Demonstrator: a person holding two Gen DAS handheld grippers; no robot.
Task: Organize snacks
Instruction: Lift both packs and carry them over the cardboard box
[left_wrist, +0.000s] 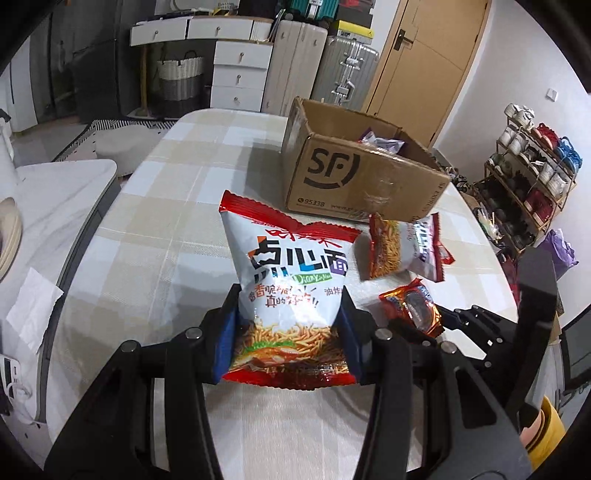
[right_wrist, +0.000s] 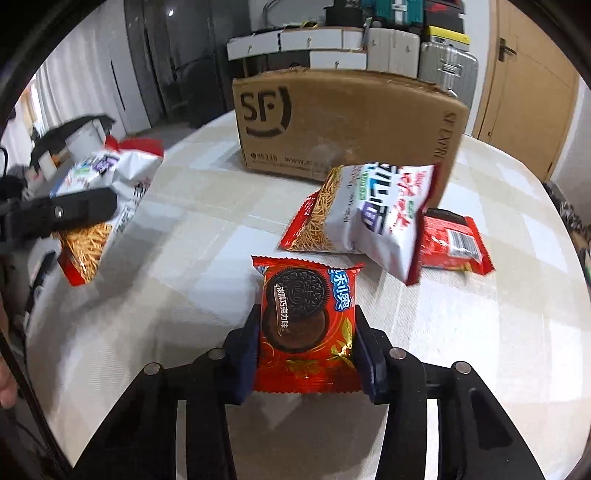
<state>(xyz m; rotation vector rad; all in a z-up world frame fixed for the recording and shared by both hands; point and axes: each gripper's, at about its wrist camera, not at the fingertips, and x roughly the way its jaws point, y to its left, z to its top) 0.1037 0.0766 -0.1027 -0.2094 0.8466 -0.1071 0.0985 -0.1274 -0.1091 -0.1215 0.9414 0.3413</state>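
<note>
My left gripper (left_wrist: 290, 325) is shut on a white and red noodle snack bag (left_wrist: 288, 280), held above the table; the same bag (right_wrist: 99, 199) shows blurred at the left of the right wrist view. My right gripper (right_wrist: 304, 347) is shut on a red chocolate cookie packet (right_wrist: 308, 325), also seen from the side as the cookie packet (left_wrist: 412, 306). The open cardboard SF box (left_wrist: 354, 177) stands at the table's far side, a purple wrapper inside. A second noodle bag (right_wrist: 365, 214) lies in front of the box (right_wrist: 343, 122), partly over a small red packet (right_wrist: 452, 240).
The table carries a beige checked cloth (left_wrist: 166, 236). A white side counter (left_wrist: 55, 206) with paper sits to its left. Drawers, a basket and suitcases (left_wrist: 347, 70) line the back wall. A shelf of cups (left_wrist: 528, 166) stands at the right, beside a wooden door.
</note>
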